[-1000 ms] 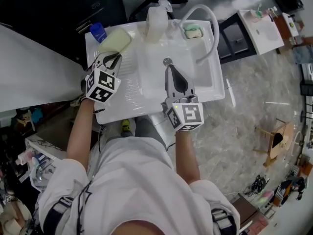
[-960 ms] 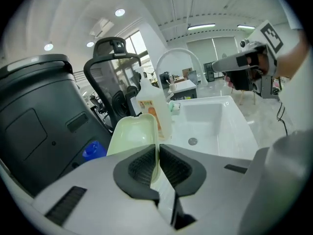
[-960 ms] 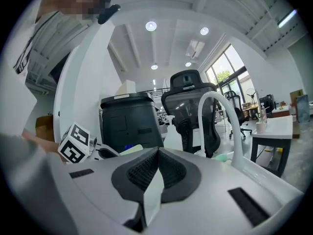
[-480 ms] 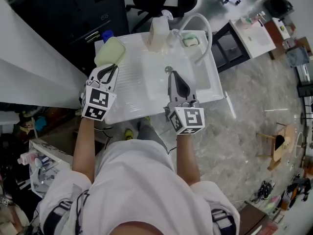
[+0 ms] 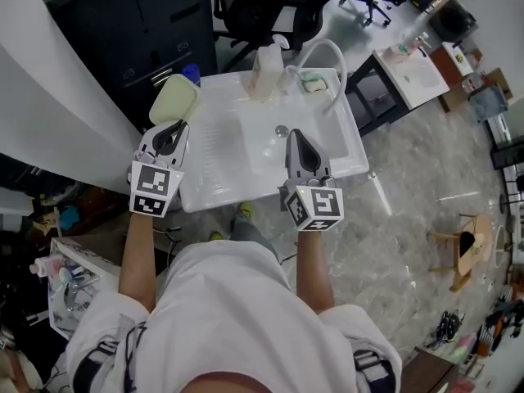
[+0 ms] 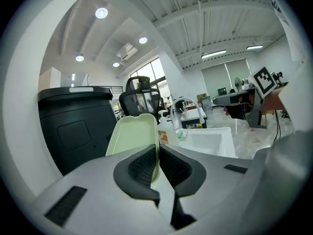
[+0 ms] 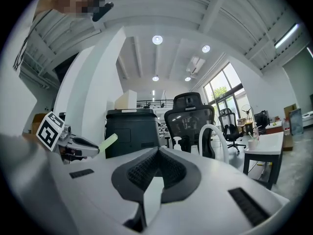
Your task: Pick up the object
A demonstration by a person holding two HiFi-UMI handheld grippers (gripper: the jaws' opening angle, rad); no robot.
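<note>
Now: the pale green tray [image 5: 173, 98] lies over the far-left corner of the sink unit [image 5: 221, 193], straight ahead of the left gripper [image 5: 170, 133], with its long axis running away from the jaws. In the left gripper view the jaws are almost together, pinching the tray's near rim. The tray tilts upward and is probably clear of the drainboard [image 5: 217, 150]. The right gripper [image 5: 295, 137] hovers over the basin [image 5: 262, 129] by the near edge, well apart from the tray, jaws pressed together on nothing. Judgement: the lift belongs to the left arm.
</note>
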